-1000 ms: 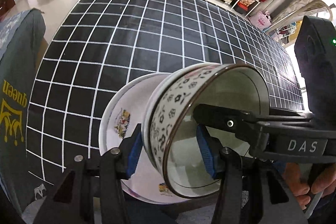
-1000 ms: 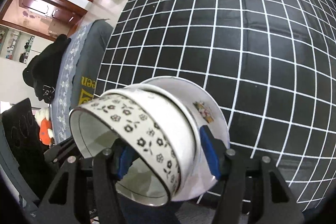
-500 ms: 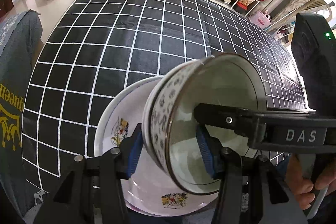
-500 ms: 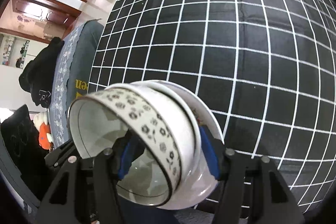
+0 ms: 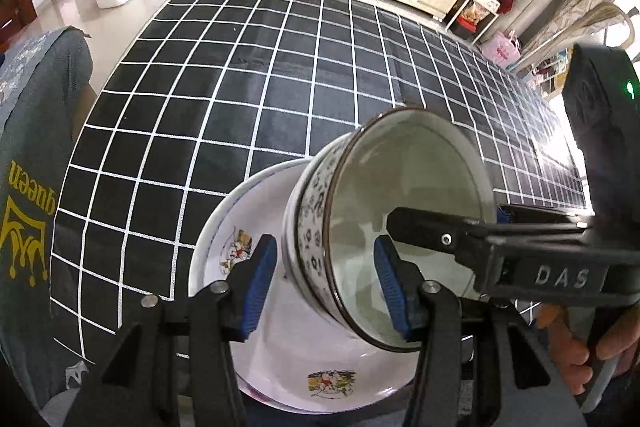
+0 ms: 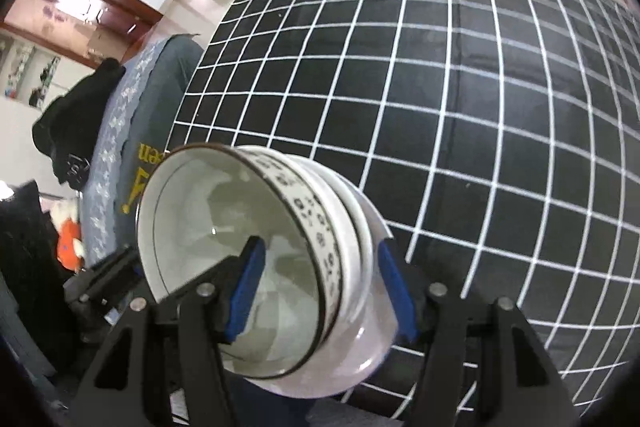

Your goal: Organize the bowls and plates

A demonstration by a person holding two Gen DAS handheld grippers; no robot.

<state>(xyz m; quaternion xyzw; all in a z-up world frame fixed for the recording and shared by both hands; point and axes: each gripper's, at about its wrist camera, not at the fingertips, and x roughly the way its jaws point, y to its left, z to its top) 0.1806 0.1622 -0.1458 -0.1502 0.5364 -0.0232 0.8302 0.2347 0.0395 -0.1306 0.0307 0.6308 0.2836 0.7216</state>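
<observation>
Under everything you have the black surface with its white grid (image 5: 256,75), bare across its whole far stretch, with a grey cloth printed with yellow lettering (image 5: 28,227) at its left edge. Your stack hangs above the near edge, tipped on its side: a large white plate with cartoon prints (image 5: 280,379) at the back, a plain white bowl nested against it, and in front a bowl with a black flower band (image 5: 312,227) whose mouth faces the right-hand tool. Your left gripper (image 5: 324,287) has its jaws closed across the rims of the nested bowls, one blue pad behind them near the plate and one inside the front bowl; whether the plate itself is pinched is hard to tell from this angle. Your right gripper (image 6: 320,291) grips the same stack from the other side, one pad inside the flower-band bowl (image 6: 248,251) and one behind the plate, jaws shut on it. Judging by the gloss, this is glazed ceramic: stiff, fairly heavy for a rim pinch, slick on the pads, and it will chip or shatter if it slips. Keep hold at the rims, squeeze steadily, and level the stack before lowering it onto the grid.
</observation>
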